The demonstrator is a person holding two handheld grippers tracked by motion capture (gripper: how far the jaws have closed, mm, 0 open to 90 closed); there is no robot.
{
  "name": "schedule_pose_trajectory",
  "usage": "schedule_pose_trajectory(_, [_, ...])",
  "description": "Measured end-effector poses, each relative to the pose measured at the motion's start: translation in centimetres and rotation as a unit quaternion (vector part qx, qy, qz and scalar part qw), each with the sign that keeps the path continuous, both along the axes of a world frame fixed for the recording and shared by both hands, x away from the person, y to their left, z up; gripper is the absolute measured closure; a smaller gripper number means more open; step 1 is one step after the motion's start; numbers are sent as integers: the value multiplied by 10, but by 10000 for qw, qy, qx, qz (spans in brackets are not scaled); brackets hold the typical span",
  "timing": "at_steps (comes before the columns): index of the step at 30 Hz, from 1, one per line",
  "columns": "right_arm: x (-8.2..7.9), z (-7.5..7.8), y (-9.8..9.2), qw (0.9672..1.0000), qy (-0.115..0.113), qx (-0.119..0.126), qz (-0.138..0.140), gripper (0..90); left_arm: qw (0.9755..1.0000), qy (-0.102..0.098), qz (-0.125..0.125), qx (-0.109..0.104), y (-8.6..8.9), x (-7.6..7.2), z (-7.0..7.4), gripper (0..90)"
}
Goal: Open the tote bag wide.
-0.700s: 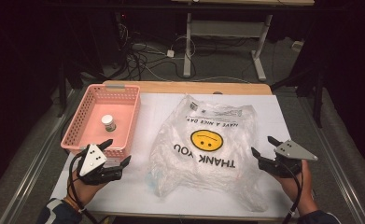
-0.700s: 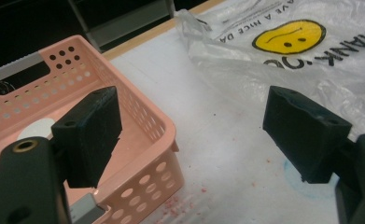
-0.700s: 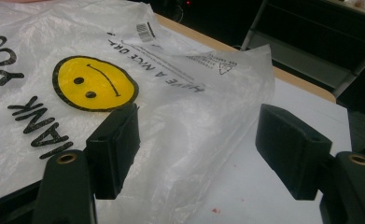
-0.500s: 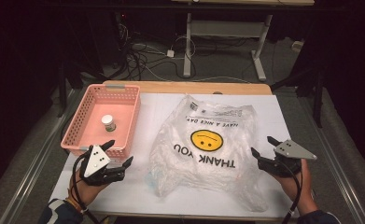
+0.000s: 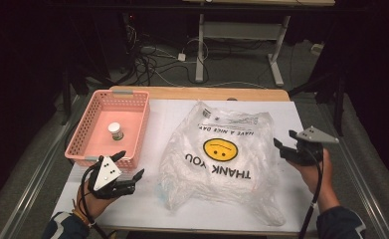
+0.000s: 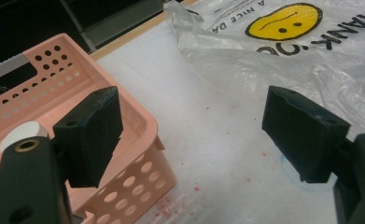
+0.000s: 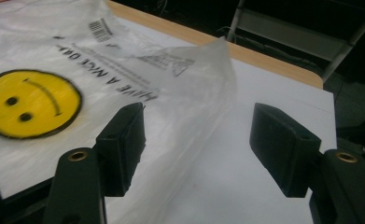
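High view: both grippers, left [image 5: 127, 172] and right [image 5: 284, 149], flank the plastic bag [image 5: 222, 159], fingers spread, holding nothing.

Bag [image 5: 222, 159]: clear thin plastic, crumpled and lying flat at the middle of the tabletop, reaching from near the far edge almost to the near edge. It bears a yellow smiley face and black lettering "THANK YOU" and "HAVE A NICE DAY", both upside down as seen from the near edge. A barcode sits at its far left corner.
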State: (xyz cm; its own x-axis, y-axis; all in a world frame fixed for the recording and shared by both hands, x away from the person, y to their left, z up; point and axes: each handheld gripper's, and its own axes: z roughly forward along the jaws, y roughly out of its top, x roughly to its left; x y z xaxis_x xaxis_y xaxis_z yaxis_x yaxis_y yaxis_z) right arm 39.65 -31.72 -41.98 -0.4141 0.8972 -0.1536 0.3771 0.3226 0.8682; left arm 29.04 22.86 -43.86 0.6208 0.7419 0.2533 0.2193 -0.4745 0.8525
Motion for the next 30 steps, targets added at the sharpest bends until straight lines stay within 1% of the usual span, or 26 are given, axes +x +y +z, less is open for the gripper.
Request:
schedule_pose_trajectory(2, [21,3,-1,9999,108,22,-49,350,9999,14,39,94,-1,1,-1,197])
schedule_pose_trajectory(5, [52,3,-3,9990,261,68,-346,352,9999,22,63,131,-1,1,-3,197])
schedule_pose_trajectory(7, [71,3,-3,9980,365,24,-508,361,9998,43,86,188,-2,0,-4,197])
schedule_pose_trajectory(8, [80,3,-4,9973,440,128,-568,370,9997,47,90,209,-1,0,-4,197])
schedule_pose_trajectory(9, [88,3,-4,9970,489,158,-584,375,9997,56,98,198,-1,0,-4,197])
schedule_pose_trajectory(11, [102,4,-2,9964,498,24,-688,403,9998,38,102,174,-2,0,-4,197])
schedule_pose_trajectory(13, [114,2,-1,9961,541,-11,-703,433,9997,77,63,211,-3,1,-4,197])
schedule_pose_trajectory(14, [119,-1,0,9962,547,-89,-675,455,9996,155,70,231,-4,1,-6,197])
schedule_pose_trajectory(15, [123,-4,0,9960,606,-151,-643,458,9995,176,44,272,-5,1,-7,197])
schedule_pose_trajectory(17, [132,-12,0,9943,822,-214,-637,485,9991,188,-17,382,-7,-1,-8,197])
schedule_pose_trajectory(18, [135,-16,-2,9936,895,-149,-669,492,9991,172,-43,397,-7,-1,-9,197])
schedule_pose_trajectory(21, [141,-27,-5,9915,1104,187,-664,511,9991,157,-104,372,-8,-2,-8,197])
schedule_pose_trajectory(22, [143,-31,-4,9906,1199,224,-624,528,9990,151,-112,397,-8,-2,-8,197])
schedule_pose_trajectory(23, [144,-35,-2,9897,1292,188,-583,535,9990,157,-108,399,-8,-2,-8,197])
schedule_pose_trajectory(25, [146,-41,0,9880,1439,128,-540,591,9990,190,-108,396,-8,-1,-9,197])
schedule_pose_trajectory(26, [147,-43,1,9869,1504,109,-568,619,9989,196,-108,410,-8,-1,-9,197])
schedule_pose_trajectory(27, [148,-46,1,9854,1580,128,-623,676,9989,200,-107,410,-8,0,-9,197])
schedule_pose_trajectory(28, [148,-49,2,9837,1687,142,-613,694,9989,205,-117,404,-8,-1,-9,197])
schedule_pose_trajectory(29, [146,-51,2,9845,1630,141,-638,728,9989,201,-129,407,-9,-1,-8,198])
schedule_pose_trajectory(30, [145,-51,2,9839,1638,206,-680,797,9988,197,-144,420,-9,-1,-9,198])
